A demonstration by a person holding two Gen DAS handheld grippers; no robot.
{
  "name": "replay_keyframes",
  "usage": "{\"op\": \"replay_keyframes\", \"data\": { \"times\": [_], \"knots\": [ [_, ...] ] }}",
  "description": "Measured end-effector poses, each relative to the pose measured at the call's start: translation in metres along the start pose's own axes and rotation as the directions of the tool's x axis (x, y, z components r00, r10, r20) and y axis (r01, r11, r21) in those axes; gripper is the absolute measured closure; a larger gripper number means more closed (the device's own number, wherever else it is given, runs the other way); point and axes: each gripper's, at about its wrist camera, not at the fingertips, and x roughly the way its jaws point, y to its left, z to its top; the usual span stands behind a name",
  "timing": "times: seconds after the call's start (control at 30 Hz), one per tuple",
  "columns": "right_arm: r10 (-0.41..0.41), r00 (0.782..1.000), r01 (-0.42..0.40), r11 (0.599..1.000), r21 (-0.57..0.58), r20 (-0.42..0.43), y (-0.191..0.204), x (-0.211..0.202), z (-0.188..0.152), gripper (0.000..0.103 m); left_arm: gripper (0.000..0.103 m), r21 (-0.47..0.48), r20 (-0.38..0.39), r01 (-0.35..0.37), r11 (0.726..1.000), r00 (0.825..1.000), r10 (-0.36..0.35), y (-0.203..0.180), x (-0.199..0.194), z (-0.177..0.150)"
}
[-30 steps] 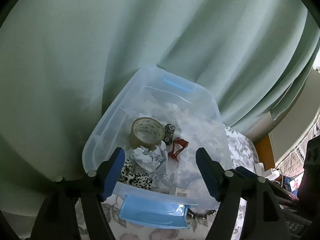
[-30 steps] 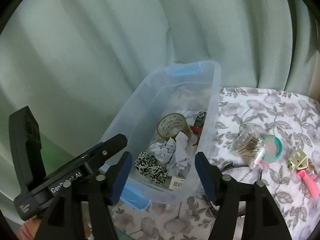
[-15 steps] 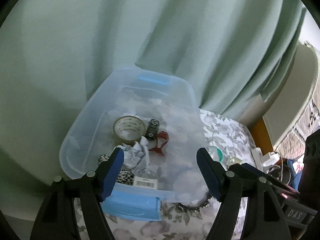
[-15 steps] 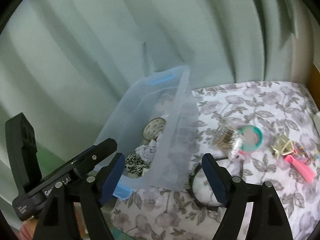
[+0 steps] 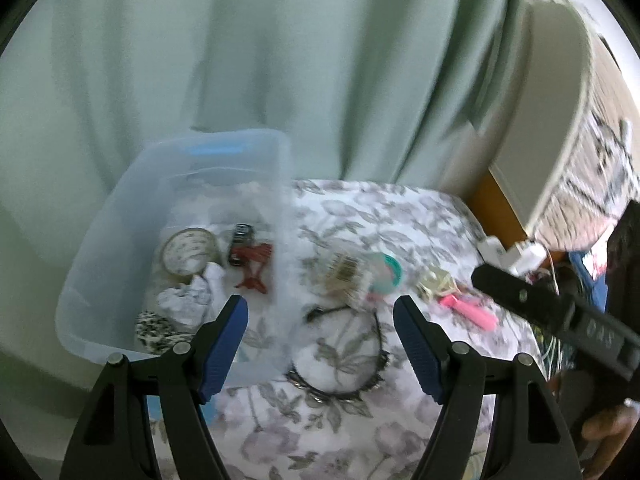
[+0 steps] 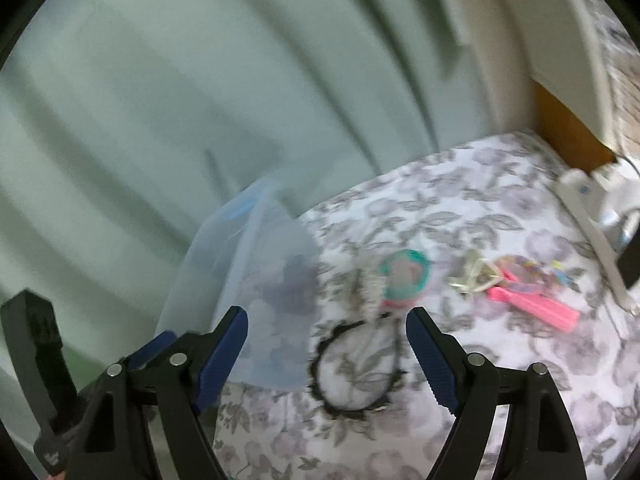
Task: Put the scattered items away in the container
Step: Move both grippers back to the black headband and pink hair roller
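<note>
Left view shows bin contents: tape roll, red clip; right view only its wall; both grippers wide, empty.

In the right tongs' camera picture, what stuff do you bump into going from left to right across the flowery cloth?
Clear plastic bin → black headband → jar with the teal lid → cream hair clip → pink comb → white charger and cable.
</note>
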Motion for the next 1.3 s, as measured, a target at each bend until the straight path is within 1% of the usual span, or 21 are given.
{"op": "replay_keyframes", "data": {
  "times": [0.1,0.2,0.4,0.47,0.57,0.63,0.7,0.8,0.87,1.07,1.13,1.23,1.3],
  "knots": [
    [-0.028,0.999,0.027,0.998,0.055,0.026,-0.026,-0.011,0.002,0.019,0.027,0.051,-0.025,0.012,0.999,1.0,-0.011,-0.021,0.006,-0.004],
    [-0.078,0.996,0.073,0.992,0.105,0.039,-0.05,-0.02,0.003,0.019,0.027,0.101,-0.06,0.031,0.994,0.998,-0.025,-0.041,0.016,-0.01],
    [-0.153,0.988,0.145,0.974,0.176,0.029,-0.097,-0.03,0.002,0.019,0.027,0.193,-0.148,0.067,0.979,0.988,-0.038,-0.076,0.039,-0.029],
    [-0.18,0.984,0.175,0.968,0.18,0.011,-0.108,-0.029,0.0,0.019,0.027,0.213,-0.182,0.073,0.974,0.983,-0.034,-0.084,0.049,-0.036],
    [-0.237,0.97,0.242,0.955,0.173,-0.051,-0.125,-0.019,-0.004,0.019,0.027,0.228,-0.221,0.071,0.971,0.975,-0.02,-0.092,0.063,-0.044],
    [-0.249,0.963,0.265,0.947,0.182,-0.104,-0.138,-0.008,-0.01,0.019,0.027,0.238,-0.246,0.07,0.969,0.969,-0.009,-0.095,0.072,-0.05],
    [-0.259,0.956,0.282,0.941,0.187,-0.139,-0.147,0.0,-0.015,0.019,0.027,0.243,-0.271,0.063,0.968,0.963,0.006,-0.095,0.081,-0.054],
    [-0.284,0.943,0.312,0.936,0.164,-0.175,-0.155,0.011,-0.019,0.019,0.027,0.241,-0.304,0.053,0.969,0.953,0.023,-0.092,0.093,-0.062],
    [-0.291,0.938,0.32,0.936,0.146,-0.189,-0.157,0.015,-0.02,0.019,0.027,0.237,-0.325,0.044,0.971,0.945,0.037,-0.089,0.101,-0.066],
    [-0.33,0.921,0.349,0.935,0.059,-0.206,-0.155,0.031,-0.017,0.019,0.027,0.222,-0.366,0.028,0.975,0.929,0.057,-0.081,0.119,-0.075],
    [-0.347,0.915,0.359,0.933,0.023,-0.203,-0.154,0.037,-0.015,0.019,0.027,0.213,-0.377,0.024,0.977,0.924,0.059,-0.078,0.124,-0.077],
    [-0.384,0.9,0.386,0.922,-0.031,-0.206,-0.155,0.049,-0.013,0.019,0.027,0.209,-0.384,0.018,0.978,0.921,0.065,-0.075,0.131,-0.079],
    [-0.391,0.896,0.389,0.92,-0.051,-0.21,-0.158,0.055,-0.012,0.019,0.031,0.211,-0.387,0.017,0.977,0.92,0.068,-0.074,0.135,-0.08]
  ]
}}
